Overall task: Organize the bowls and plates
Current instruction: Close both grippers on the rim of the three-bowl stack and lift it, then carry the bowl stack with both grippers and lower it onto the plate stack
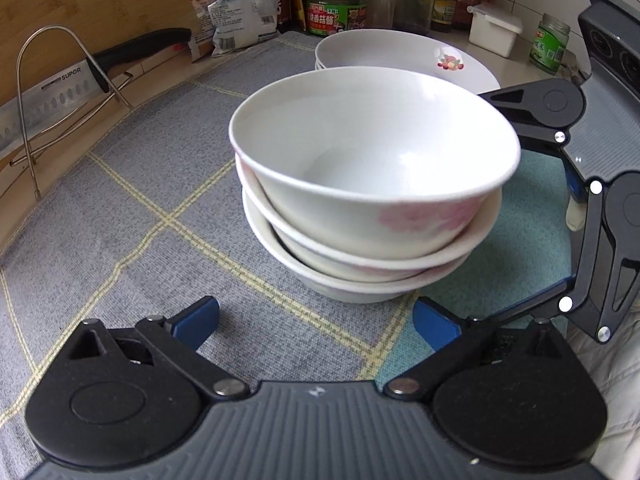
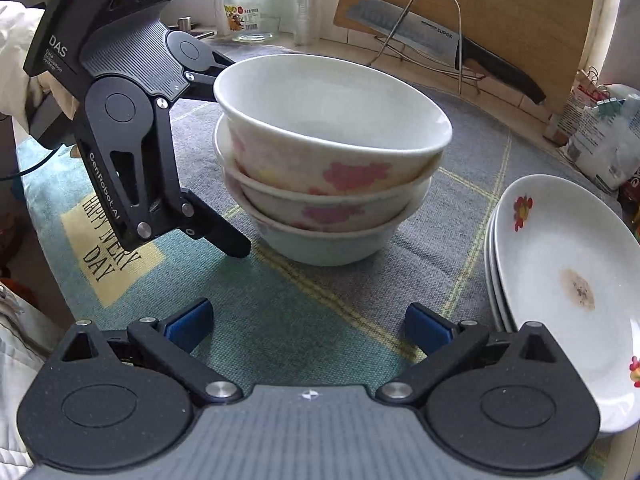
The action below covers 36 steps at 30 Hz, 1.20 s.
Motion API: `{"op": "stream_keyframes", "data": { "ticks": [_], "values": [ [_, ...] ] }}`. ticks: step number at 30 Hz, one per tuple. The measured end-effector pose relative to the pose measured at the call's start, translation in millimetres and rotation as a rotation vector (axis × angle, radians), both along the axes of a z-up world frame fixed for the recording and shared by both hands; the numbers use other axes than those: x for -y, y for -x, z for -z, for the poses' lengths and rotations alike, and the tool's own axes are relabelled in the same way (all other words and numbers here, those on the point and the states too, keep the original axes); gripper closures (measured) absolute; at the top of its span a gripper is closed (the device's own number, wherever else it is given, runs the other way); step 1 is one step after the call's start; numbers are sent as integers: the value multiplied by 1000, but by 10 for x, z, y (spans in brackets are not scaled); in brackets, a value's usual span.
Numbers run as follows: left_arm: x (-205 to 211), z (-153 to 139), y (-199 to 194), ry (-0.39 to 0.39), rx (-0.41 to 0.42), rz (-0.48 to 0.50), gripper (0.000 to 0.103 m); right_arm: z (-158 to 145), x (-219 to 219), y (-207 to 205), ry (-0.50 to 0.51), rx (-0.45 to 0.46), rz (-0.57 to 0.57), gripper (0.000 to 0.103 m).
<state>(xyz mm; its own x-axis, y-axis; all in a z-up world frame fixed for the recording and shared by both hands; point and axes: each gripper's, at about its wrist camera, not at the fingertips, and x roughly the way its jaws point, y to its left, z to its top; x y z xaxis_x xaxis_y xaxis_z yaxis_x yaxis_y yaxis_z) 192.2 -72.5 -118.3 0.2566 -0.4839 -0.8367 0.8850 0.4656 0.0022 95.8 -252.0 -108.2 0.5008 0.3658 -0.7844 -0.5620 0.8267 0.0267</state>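
A stack of three white bowls with pink flowers [image 1: 372, 184] stands on the grey mat; it also shows in the right wrist view [image 2: 328, 168]. A stack of white plates with red flowers [image 1: 404, 56] lies behind the bowls, and at the right in the right wrist view [image 2: 568, 280]. My left gripper [image 1: 316, 320] is open and empty, just in front of the bowls. My right gripper [image 2: 308, 328] is open and empty, facing the bowls from the other side. Each gripper shows in the other's view, beside the bowl stack.
A cleaver [image 1: 60, 96] rests in a wire rack against a wooden cutting board [image 1: 92, 4]. Jars, bottles and bags [image 1: 336, 8] line the back wall. A glass jar [image 2: 252, 12] stands by the window. The mat [image 1: 140, 216] has a teal patch.
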Motion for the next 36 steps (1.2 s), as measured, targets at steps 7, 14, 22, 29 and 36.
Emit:
{"op": "stream_keyframes", "data": {
  "ticks": [7,14,22,29,36],
  "values": [
    [-48,6,-30,16,10,95,1,-98,-64,36,50,43,12,0],
    [-23,-47,-138,4,57,300,5,-197,-77,-98,71,82,-42,8],
    [104,-148,-105,11,118,510,17,-253,-106,-262,58,70,-76,16],
    [157,-163,-129,-4,129,583,19,-277,-145,-307,55,49,-111,22],
    [166,-173,-128,-13,118,585,19,-292,-148,-336,54,29,-106,22]
  ]
}}
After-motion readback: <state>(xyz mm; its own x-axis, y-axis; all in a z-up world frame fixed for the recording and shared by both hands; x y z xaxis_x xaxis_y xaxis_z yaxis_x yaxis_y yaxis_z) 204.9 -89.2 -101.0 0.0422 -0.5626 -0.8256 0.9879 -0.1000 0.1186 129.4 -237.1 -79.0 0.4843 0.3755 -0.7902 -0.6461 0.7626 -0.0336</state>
